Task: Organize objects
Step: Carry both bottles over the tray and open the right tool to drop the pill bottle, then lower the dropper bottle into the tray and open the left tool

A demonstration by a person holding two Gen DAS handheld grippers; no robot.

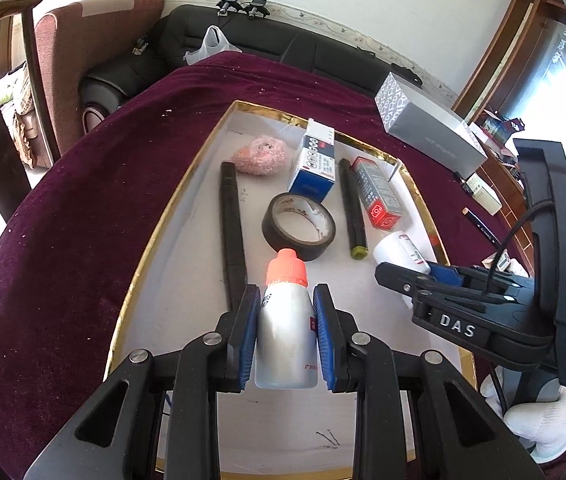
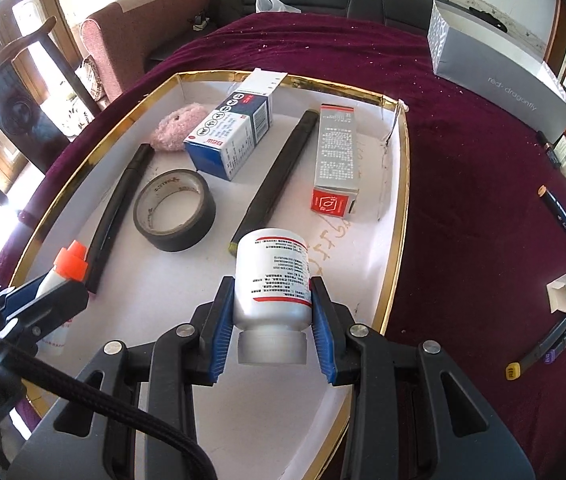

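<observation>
Left claw [image 1: 286,320] grips the glossy orange-capped bottle [image 1: 286,332], cap toward twelve o'clock; right claw [image 2: 272,312] clamps the white cylindrical pill bottle [image 2: 271,280], lid toward six.

One gold-rimmed tray [image 2: 397,216] holds two cartons [image 2: 229,138] [image 2: 335,160], two black sticks [image 2: 117,208] [image 2: 279,172], one roll of black tape [image 2: 175,210] and one pink puff [image 2: 175,128], while two bottles [image 1: 285,320] [image 2: 271,284] sit clamped, one in each of two tools [image 1: 286,336] [image 2: 271,312].
</observation>
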